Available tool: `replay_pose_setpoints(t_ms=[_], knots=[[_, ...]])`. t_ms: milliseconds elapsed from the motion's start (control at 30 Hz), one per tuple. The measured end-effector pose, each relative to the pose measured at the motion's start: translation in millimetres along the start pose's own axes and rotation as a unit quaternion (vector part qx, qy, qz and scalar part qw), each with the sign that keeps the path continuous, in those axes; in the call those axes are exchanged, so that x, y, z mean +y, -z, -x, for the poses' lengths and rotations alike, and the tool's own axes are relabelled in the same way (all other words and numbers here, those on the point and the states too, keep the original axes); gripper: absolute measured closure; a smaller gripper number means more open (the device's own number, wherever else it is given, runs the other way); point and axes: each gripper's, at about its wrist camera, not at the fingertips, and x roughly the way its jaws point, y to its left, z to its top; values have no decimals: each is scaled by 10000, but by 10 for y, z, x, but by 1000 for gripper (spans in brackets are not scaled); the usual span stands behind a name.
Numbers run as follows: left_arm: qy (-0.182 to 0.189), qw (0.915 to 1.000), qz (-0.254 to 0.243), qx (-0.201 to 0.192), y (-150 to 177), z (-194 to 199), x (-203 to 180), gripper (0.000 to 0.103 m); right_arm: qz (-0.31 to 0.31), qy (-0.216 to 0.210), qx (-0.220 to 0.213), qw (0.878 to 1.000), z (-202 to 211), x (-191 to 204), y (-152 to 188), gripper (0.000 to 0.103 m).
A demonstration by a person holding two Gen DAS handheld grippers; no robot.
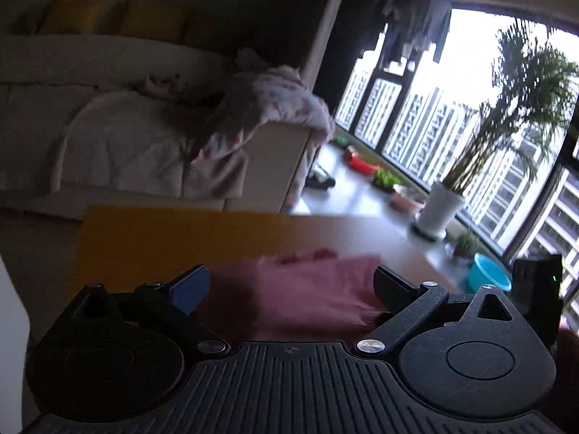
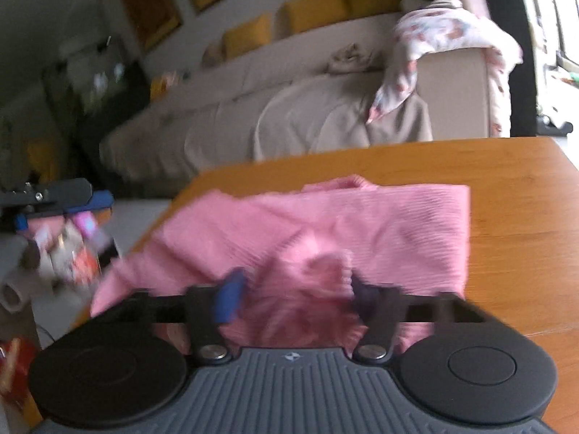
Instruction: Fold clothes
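The left gripper [image 1: 291,282] is hovering with its jaws spread wide apart, nothing between them; the pink ribbed garment [image 1: 307,289] is lying on the wooden table [image 1: 173,238] beyond and below the fingers, and the left wrist view does not show any contact with the cloth. One finger is carrying a blue pad [image 1: 191,289].

The right gripper [image 2: 295,289] is sitting low at the near edge of the pink ribbed garment [image 2: 362,224]. Its fingers are standing partly apart, with a bunched fold of the pink knit filling the gap between them. The blur is making it hard to judge whether the pads are pressing the cloth or merely flanking it, so I cannot tell if the grip is closed on it.

The garment is spreading across the wooden table [image 2: 506,195], its right edge lying straight and its left part trailing toward the table's left edge. In the right wrist view the left gripper [image 2: 65,195] is showing at the far left, off the table's side. Behind the table a beige sofa [image 2: 289,115] is carrying a floral cloth [image 2: 452,32] over its arm.
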Motion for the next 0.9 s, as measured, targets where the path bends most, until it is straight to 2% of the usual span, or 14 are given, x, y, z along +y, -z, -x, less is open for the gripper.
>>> replay_pose_setpoints(t_ms=[67,167,267,300,433,467,500,533,633,700,733,800,900], knots=[[111,9999,-28,99,74,-43,-11,2,69,51,-166,9998,34,65,-76,81],[289,9994,-12,174,149,-135,-41,2,212,219,-693,9971,210,70,-380,82],[500,9985,79,184,216,-264,-91,2,293,466,-763,9956,258,-78,-600,82],[572,9981,111,188,237,-309,-108,2,214,547,-647,9962,201,-173,-625,81],[492,9980,106,376,300,-393,-93,2,-253,882,66,9958,-136,-597,-465,67],[467,9980,102,425,315,-413,-88,2,-353,980,148,9945,-183,-682,-389,57],[441,9979,99,474,331,-432,-83,2,-509,986,132,9937,-172,-758,-343,50],[416,9977,95,524,346,-452,-78,2,-715,994,52,9925,-122,-824,-323,37],[339,9971,85,672,392,-511,-63,2,-846,1126,-249,9897,54,-896,-342,28],[395,9972,88,634,365,-514,-67,2,-808,1242,-571,9873,178,-876,-371,15],[507,9974,97,508,307,-487,-81,1,-815,1213,-742,9865,239,-857,-383,9],[731,9969,116,255,190,-432,-109,0,-883,872,-1095,9862,342,-790,-380,6],[958,9951,165,181,113,-580,-168,0,-1307,-189,-1193,9840,338,-769,-337,6]])
